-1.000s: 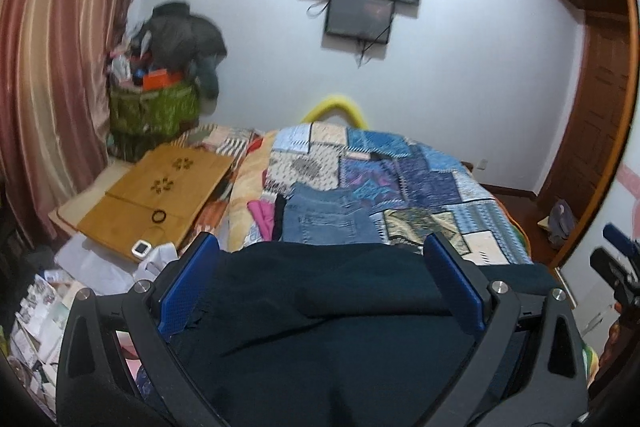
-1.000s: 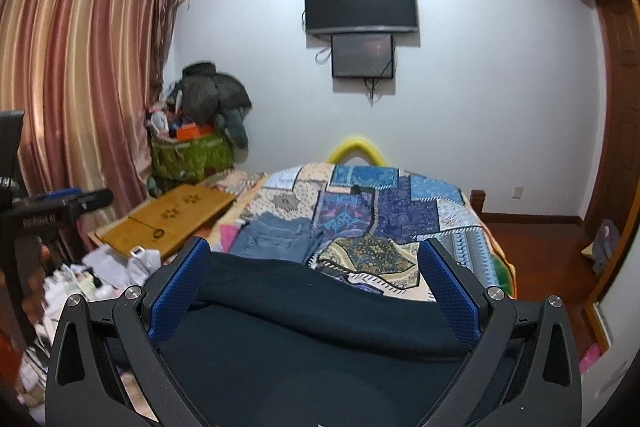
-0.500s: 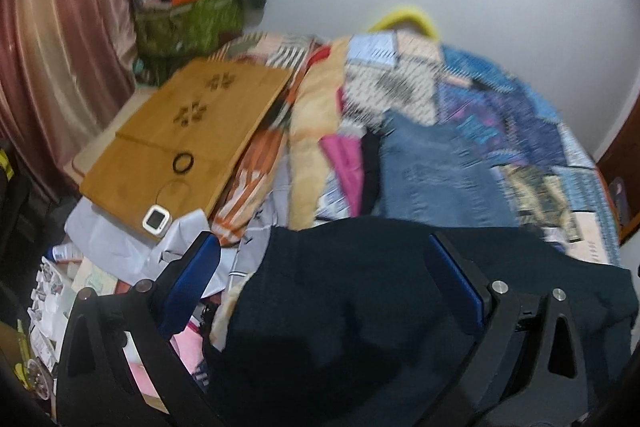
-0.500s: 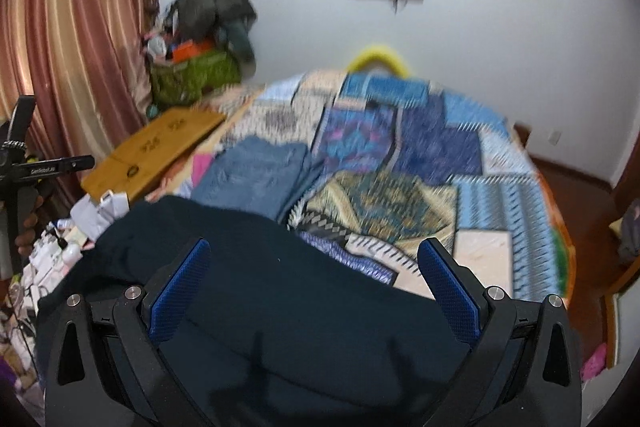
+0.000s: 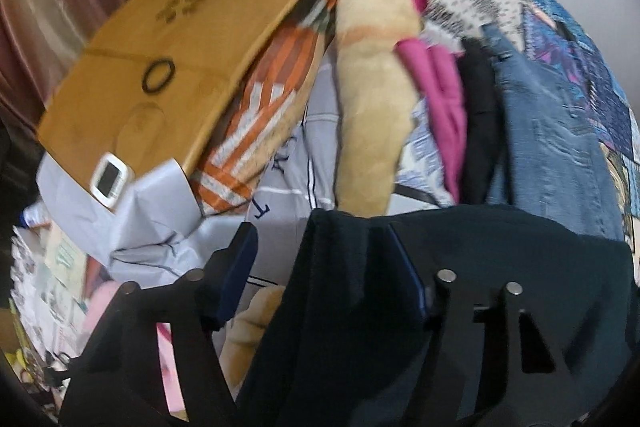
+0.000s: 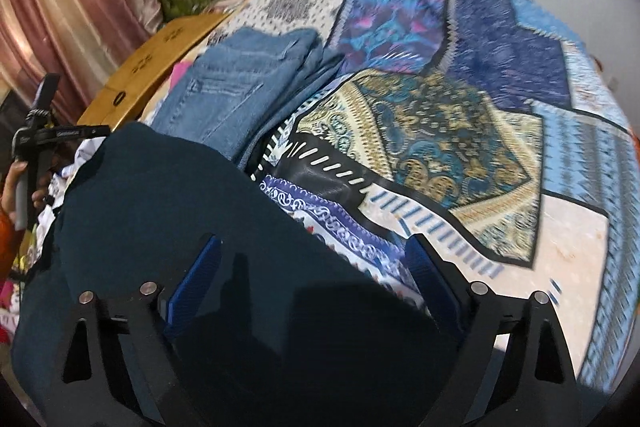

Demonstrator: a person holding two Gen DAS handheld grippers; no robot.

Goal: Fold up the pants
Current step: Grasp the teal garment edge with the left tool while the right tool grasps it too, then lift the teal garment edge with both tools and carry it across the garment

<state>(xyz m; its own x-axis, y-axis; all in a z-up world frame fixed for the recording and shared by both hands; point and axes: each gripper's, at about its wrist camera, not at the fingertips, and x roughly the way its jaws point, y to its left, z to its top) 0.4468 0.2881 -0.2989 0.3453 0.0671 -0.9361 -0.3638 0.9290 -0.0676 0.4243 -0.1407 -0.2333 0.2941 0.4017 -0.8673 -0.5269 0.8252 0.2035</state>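
Note:
The dark navy pants point(image 5: 500, 287) lie over the near edge of the bed and show in both views point(image 6: 180, 211). My left gripper point(image 5: 324, 259) hangs over their left edge, its jaws partly closed around a fold of the dark cloth; the right finger point(image 5: 408, 279) presses the fabric, the left finger point(image 5: 236, 267) stands off it. My right gripper point(image 6: 316, 275) is open, its jaws wide apart above the pants' right part. The left gripper also shows at the far left of the right wrist view point(image 6: 36, 135).
Folded blue jeans point(image 6: 240, 83) lie on the patchwork bedspread point(image 6: 460, 131), with pink point(image 5: 440, 79) and black garments beside them. A wooden lap desk point(image 5: 168, 43) with a small white device point(image 5: 110, 179) sits left of the bed, over papers and clutter.
Both grippers have tilted down toward the bed and the pants have come down onto it. The left gripper's jaws have narrowed around the pants' left edge.

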